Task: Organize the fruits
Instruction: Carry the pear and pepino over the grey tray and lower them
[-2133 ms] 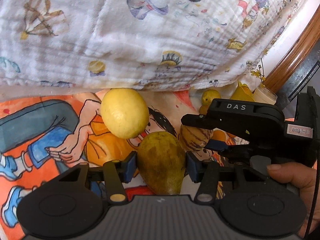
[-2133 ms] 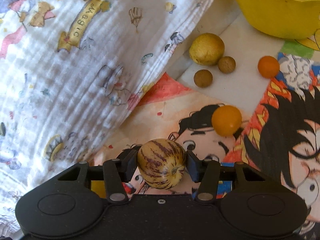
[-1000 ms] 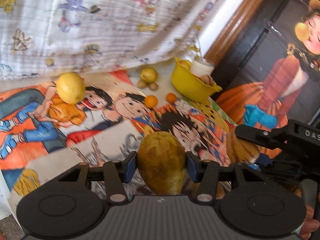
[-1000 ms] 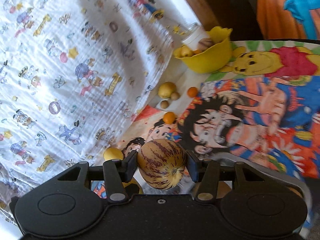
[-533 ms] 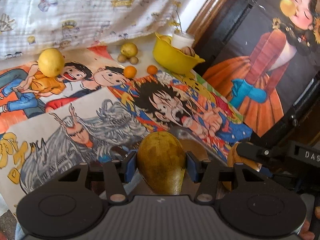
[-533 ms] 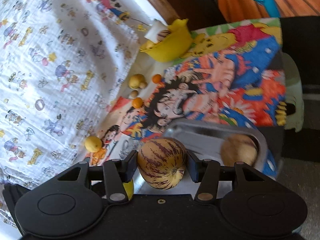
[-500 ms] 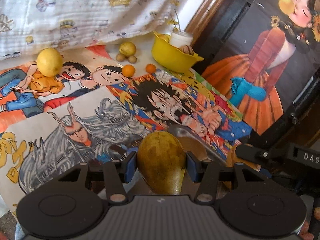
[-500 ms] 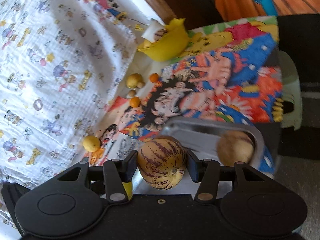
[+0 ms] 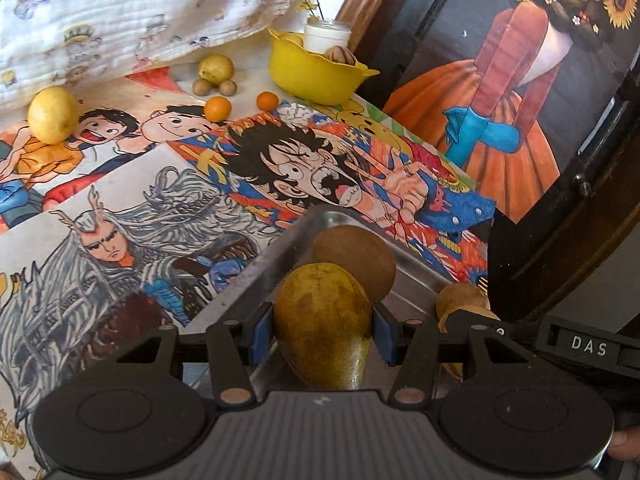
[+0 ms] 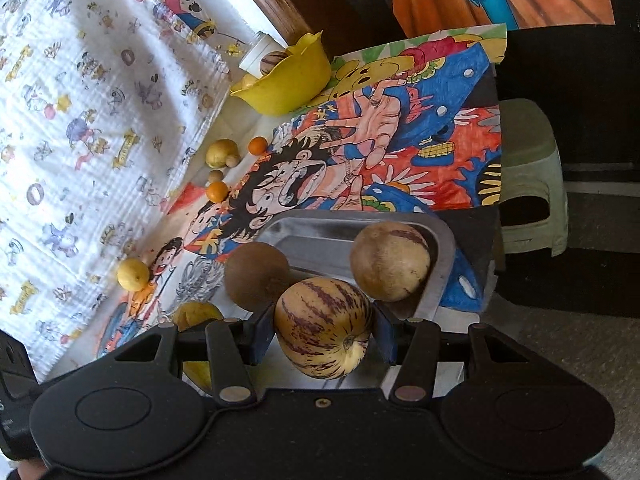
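I am holding a mango [image 9: 322, 324] clamped in my left gripper [image 9: 320, 330] at lower centre, over the steel tray [image 9: 276, 256], where a brown fruit [image 9: 356, 258] is lying just beyond it. My right gripper [image 10: 322, 330] is gripping a striped melon [image 10: 324, 328] above the same tray, a second melon [image 10: 390, 260] resting at its right end. A yellow bowl [image 10: 286, 76] is sitting towards the top.
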